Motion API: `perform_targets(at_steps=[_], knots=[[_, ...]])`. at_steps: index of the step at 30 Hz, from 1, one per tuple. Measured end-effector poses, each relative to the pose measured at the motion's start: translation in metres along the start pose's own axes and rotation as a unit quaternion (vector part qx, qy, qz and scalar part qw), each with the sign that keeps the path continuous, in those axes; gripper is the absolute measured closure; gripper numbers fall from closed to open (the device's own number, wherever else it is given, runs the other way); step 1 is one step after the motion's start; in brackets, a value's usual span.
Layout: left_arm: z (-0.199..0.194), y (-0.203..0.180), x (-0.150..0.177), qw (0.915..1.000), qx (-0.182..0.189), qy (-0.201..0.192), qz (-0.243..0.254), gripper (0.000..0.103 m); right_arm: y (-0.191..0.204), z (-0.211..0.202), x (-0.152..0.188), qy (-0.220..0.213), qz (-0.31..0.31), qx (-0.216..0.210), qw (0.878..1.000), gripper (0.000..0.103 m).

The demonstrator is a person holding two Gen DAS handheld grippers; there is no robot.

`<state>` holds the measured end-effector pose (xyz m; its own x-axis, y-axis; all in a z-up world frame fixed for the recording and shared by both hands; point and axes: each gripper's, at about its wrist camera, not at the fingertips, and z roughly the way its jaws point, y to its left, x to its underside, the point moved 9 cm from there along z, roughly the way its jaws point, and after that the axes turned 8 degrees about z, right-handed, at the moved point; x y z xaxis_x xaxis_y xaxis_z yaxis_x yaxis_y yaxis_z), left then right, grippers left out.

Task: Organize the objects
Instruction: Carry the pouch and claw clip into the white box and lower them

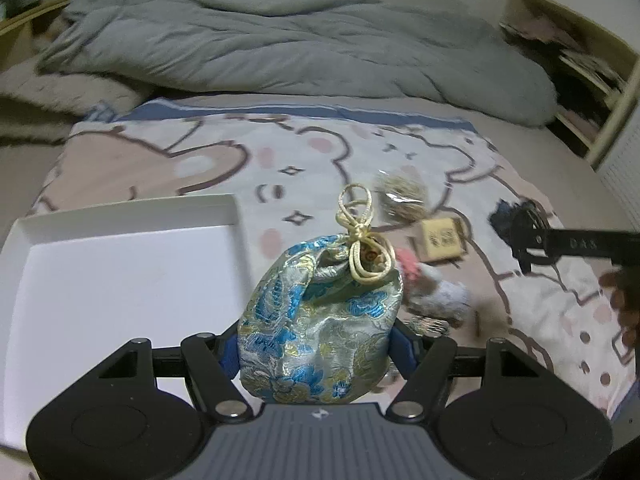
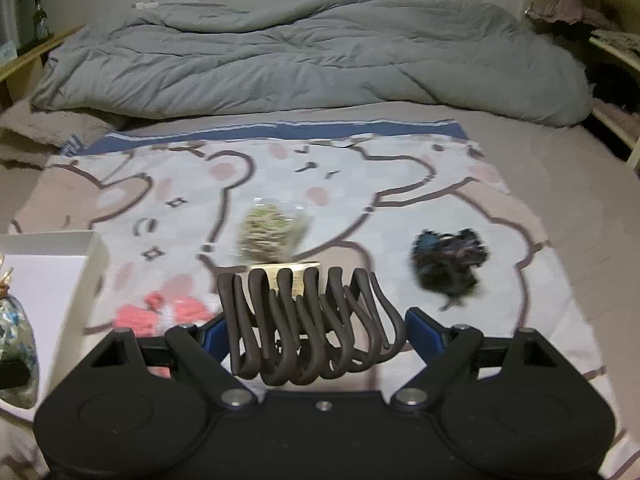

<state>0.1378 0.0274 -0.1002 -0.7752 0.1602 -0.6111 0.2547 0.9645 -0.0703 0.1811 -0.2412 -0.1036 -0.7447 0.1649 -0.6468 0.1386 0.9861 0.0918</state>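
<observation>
My left gripper is shut on a blue and gold brocade drawstring pouch, held just right of a white open box. My right gripper is shut on a brown claw hair clip, held above the cartoon bear blanket. On the blanket lie a clear bag of dried greenish material, a small tan box, a pink and white plush item and a dark tangle of hair ties. The pouch also shows at the left edge of the right wrist view.
A rumpled grey duvet covers the far half of the bed. Wooden shelves with clutter stand at the right. The right gripper's side and a hand show at the right edge of the left wrist view.
</observation>
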Motion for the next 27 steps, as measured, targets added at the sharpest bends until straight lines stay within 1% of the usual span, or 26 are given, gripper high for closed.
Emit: perform_targets(at_steps=[7, 12, 16, 19, 22, 25, 27], knots=[[-0.013, 0.051, 0.010, 0.9987, -0.023, -0.001, -0.045, 0.033, 0.062, -0.008, 0.009, 0.008, -0.001, -0.049, 0.999, 0.015], [-0.017, 0.087, 0.025, 0.9967, -0.036, 0.010, -0.072, 0.033, 0.108, -0.009, 0.020, 0.017, -0.018, -0.079, 0.997, 0.015], [-0.017, 0.110, 0.042, 0.9949, -0.047, 0.025, -0.085, 0.033, 0.146, -0.009, 0.032, 0.018, -0.061, -0.105, 0.992, 0.015], [-0.018, 0.127, 0.052, 0.9933, -0.053, 0.032, -0.097, 0.033, 0.177, -0.011, 0.043, 0.014, -0.112, -0.126, 0.986, 0.015], [-0.019, 0.144, 0.060, 0.9920, -0.058, 0.037, -0.106, 0.033, 0.204, -0.014, 0.054, 0.010, -0.164, -0.145, 0.976, 0.015], [-0.020, 0.157, 0.065, 0.9907, -0.063, 0.040, -0.114, 0.033, 0.231, -0.017, 0.067, 0.004, -0.225, -0.168, 0.960, 0.015], [-0.020, 0.163, 0.066, 0.9905, -0.062, 0.040, -0.116, 0.033, 0.245, -0.020, 0.076, -0.003, -0.272, -0.182, 0.945, 0.015]])
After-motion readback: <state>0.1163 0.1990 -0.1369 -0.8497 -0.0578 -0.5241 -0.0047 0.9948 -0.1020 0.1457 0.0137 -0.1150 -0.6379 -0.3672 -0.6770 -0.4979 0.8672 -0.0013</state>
